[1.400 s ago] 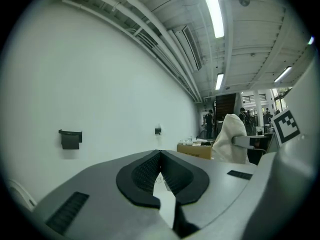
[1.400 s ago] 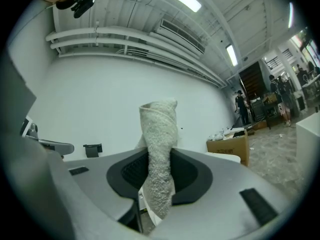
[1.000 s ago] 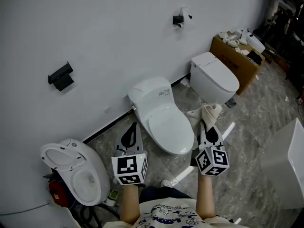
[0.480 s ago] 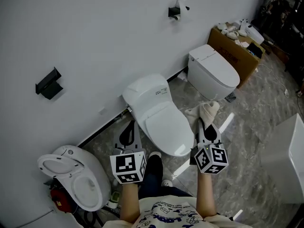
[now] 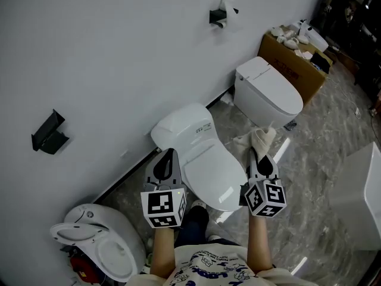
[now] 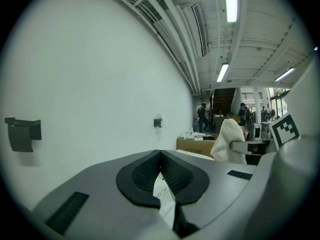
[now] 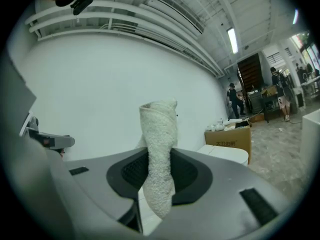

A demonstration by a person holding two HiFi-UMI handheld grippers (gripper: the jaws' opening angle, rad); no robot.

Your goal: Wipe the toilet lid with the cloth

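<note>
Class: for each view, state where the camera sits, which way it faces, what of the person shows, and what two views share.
Head view: on the head, looking steeply down at the toilet lid; forearms, left gripper, right gripper show.
Left gripper view: on the left gripper, facing the wall along shut, empty jaws.
Right gripper view: on the right gripper, facing the wall along jaws clamping the cloth.
Shared: both gripper views show the cloth.

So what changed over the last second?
The head view has closed in on the closed toilet: its lid sits lower, nearer the grippers, and the open toilet has slid toward the bottom edge. The right gripper still clamps the cloth; the left gripper stays shut, empty.
</note>
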